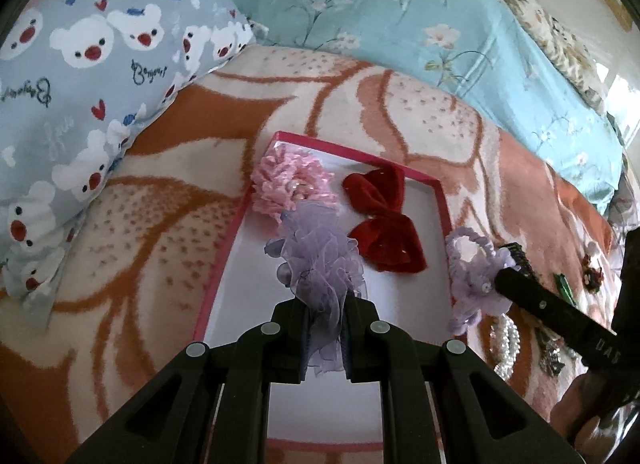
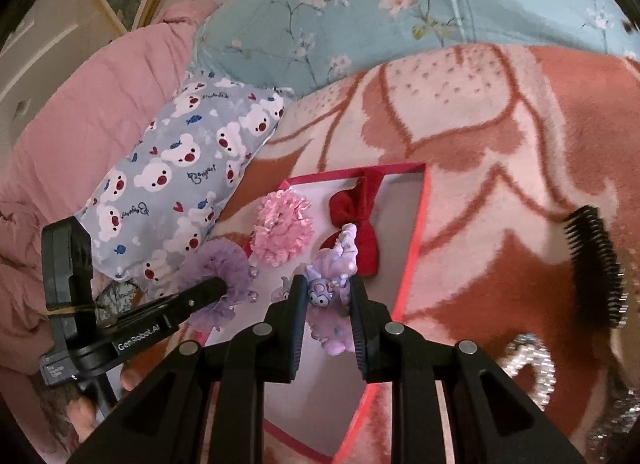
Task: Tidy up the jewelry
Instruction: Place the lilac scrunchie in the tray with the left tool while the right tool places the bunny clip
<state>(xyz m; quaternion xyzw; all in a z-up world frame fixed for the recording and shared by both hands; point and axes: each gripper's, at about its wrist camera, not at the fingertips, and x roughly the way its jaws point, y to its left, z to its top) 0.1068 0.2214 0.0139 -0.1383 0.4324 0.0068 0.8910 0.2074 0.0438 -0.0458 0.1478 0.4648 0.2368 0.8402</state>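
A shallow box with a pink rim (image 1: 236, 232) and a white floor lies on the blanket. In it rest a pink frilly scrunchie (image 1: 288, 188) and a red velvet bow (image 1: 384, 220). My left gripper (image 1: 325, 304) is shut on a lilac tulle scrunchie (image 1: 320, 264), held above the box's near half. My right gripper (image 2: 327, 284) is shut on a purple hair tie with a cartoon charm (image 2: 326, 290), over the box's right part. The other view shows each gripper too: right gripper (image 1: 510, 266) with the purple hair tie (image 1: 476, 280), left gripper (image 2: 218, 286) with the tulle scrunchie (image 2: 220, 260).
Right of the box lie a pearl bracelet (image 1: 506, 348), a green clip (image 1: 564, 284), a black comb (image 2: 596, 264) and a silver sparkly piece (image 2: 532, 360). A bear-print pillow (image 1: 88, 76) and a teal floral quilt (image 1: 380, 24) bound the far side. A hand (image 2: 132, 378) holds the left gripper.
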